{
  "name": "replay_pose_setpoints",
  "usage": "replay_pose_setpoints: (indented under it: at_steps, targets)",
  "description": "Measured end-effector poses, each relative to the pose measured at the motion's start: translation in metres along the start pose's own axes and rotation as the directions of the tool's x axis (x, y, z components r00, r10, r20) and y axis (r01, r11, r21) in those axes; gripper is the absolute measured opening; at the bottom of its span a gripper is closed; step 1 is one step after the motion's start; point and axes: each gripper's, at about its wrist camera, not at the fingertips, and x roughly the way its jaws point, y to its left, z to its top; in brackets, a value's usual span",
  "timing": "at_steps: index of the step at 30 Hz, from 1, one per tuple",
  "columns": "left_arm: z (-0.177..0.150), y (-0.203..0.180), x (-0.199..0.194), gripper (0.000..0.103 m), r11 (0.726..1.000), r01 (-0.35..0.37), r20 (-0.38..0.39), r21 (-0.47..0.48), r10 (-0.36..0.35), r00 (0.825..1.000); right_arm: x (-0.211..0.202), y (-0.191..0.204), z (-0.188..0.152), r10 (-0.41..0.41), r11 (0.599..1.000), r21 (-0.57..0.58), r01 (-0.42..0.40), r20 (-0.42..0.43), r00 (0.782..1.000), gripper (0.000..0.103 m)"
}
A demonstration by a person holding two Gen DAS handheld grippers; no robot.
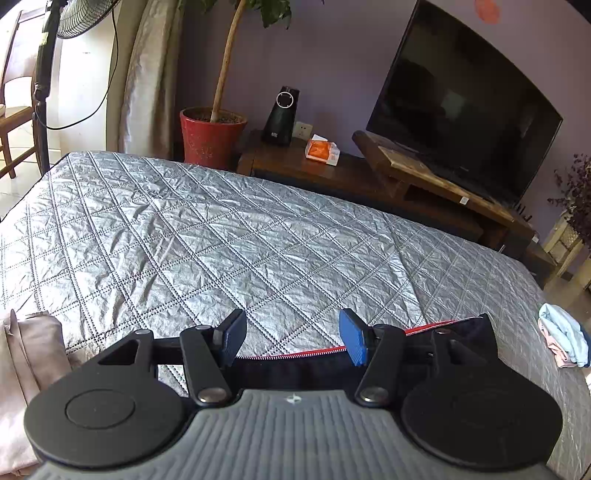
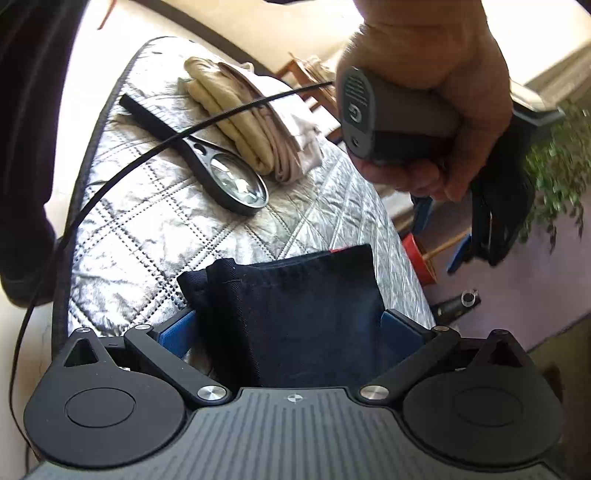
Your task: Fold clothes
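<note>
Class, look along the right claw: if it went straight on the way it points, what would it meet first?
The dark folded garment, which lies between the open fingers of the right claw. Beyond it is only the quilted cover; depth is hard to judge here.

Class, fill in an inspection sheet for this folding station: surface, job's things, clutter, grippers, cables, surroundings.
Surface: silver quilted cover, wrinkled.
Job's things: dark navy garment with red zip edge; folded beige clothes; pale blue and pink bundle.
Clutter: magnifying glass beside the beige clothes.
Grippers: left gripper open, above the garment's edge; right gripper open, fingers either side of the garment.
Cables: black cable crossing the cover.
Surroundings: television, red plant pot, fan.
</note>
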Motion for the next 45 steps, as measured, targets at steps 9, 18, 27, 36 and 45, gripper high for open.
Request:
replay_pose_setpoints:
  at_steps: [9, 18, 27, 36, 45]
  targets:
    - [-0.003, 0.005, -0.003, 0.058, 1.000, -0.016, -0.011, 0.001, 0.016, 1.000, 0.006, -0.023, -0.004, 0.172, 0.954, 0.252, -0.160, -0.025, 0.985, 0.009]
    - [-0.022, 0.024, -0.008, 0.076, 0.997, -0.053, -0.102, -0.057, 0.047, 0.994, 0.016, -0.069, -0.021, 0.125, 0.906, 0.408, -0.112, -0.004, 0.992, 0.009]
    - [-0.047, 0.042, -0.011, 0.094, 0.963, -0.120, -0.299, -0.243, 0.044, 0.953, 0.006, -0.068, -0.032, 0.114, 0.884, 0.453, -0.119, 0.040, 0.993, 0.009]
    - [-0.080, 0.026, -0.002, 0.096, 0.919, -0.144, -0.475, -0.367, -0.052, 0.878, -0.010, -0.062, -0.035, 0.099, 0.913, 0.385, -0.137, 0.117, 0.988, 0.010]
    - [-0.088, 0.017, 0.000, 0.097, 0.919, -0.152, -0.492, -0.364, -0.051, 0.869, -0.022, -0.058, -0.037, 0.093, 0.925, 0.345, -0.161, 0.207, 0.974, 0.010]
